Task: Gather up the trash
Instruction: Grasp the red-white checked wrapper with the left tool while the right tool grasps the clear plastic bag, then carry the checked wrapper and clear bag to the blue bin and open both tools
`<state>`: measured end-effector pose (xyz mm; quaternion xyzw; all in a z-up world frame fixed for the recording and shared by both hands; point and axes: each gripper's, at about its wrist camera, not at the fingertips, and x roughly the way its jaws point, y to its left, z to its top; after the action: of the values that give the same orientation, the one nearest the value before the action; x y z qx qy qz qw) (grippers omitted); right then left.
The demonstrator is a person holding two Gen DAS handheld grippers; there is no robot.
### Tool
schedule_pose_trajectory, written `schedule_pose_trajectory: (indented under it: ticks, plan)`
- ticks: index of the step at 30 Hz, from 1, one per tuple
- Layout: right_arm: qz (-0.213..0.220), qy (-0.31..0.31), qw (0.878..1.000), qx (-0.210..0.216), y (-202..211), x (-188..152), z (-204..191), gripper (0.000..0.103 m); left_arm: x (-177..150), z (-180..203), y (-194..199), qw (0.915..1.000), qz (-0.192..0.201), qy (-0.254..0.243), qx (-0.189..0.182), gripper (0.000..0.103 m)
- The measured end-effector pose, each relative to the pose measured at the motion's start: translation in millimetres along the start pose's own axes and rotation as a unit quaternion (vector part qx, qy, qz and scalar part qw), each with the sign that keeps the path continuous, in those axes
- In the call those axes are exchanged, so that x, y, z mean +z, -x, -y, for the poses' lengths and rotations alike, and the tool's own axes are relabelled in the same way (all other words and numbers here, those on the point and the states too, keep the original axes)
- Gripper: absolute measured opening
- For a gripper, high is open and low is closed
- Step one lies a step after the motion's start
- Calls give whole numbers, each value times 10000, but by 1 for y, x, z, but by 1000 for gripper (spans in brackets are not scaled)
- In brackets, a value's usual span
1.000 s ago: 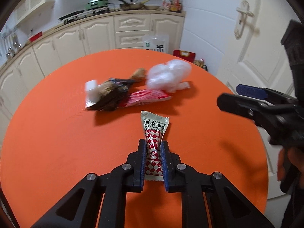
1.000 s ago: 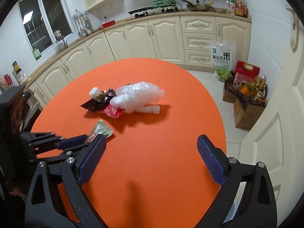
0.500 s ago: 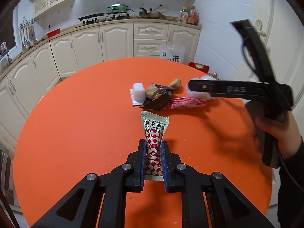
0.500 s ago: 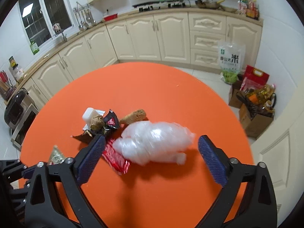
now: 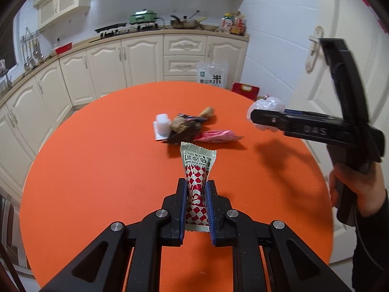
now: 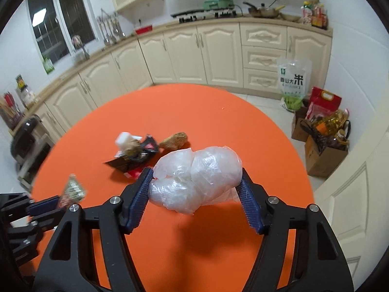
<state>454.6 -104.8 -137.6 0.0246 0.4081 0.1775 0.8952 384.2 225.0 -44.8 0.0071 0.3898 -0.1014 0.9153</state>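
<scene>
Left gripper [image 5: 196,203]: clamping tight on the lower half of a sauce sachet [image 5: 197,170], blue pads pressing both sides of the red-and-white checked part; sachet standing up out of the jaws, pale green printed end uppermost, lifted clear of the orange table [image 5: 97,170].

Right gripper [image 6: 194,192]: jaws just closing in, now squeezing a crumpled clear plastic bag [image 6: 197,177] from both sides; blue pads [image 6: 139,197] touching the bag's left and right ends; bag bulging above and below the fingers, raised off the table with its shadow lying underneath.

Right gripper from the left wrist view: reaching in from the right edge, a hand [image 5: 357,189] wrapping its handle, the white bag showing at its tip beyond the table's right rim.

Remaining trash: lying in a small heap near the table's middle, well apart from both grippers.

Heap contents: white cube-like block [image 5: 163,124] sitting on a flat white wrapper at the left; dark crumpled wrapper [image 5: 187,131] touching it; brown lump [image 5: 207,112] just behind; red-and-white striped wrapper [image 5: 218,136] sticking out to the right.

Surroundings: cream kitchen cabinets [image 6: 214,53] curving behind the table; rice bag [image 6: 293,82] leaning against the drawers; boxes with oil bottles [image 6: 325,141] standing on the floor at the right.
</scene>
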Motion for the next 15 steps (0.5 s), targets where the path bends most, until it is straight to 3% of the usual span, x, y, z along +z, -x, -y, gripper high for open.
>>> schedule_pose_trajectory:
  ticks: [7, 15]
  plan:
    - [200, -23, 9998, 62, 71, -36, 9, 66, -7, 50, 24, 9994, 99, -301, -146, 12]
    - [424, -339, 9981, -301, 150, -96, 60, 66, -19, 148, 33, 9948, 18, -852, -565, 12]
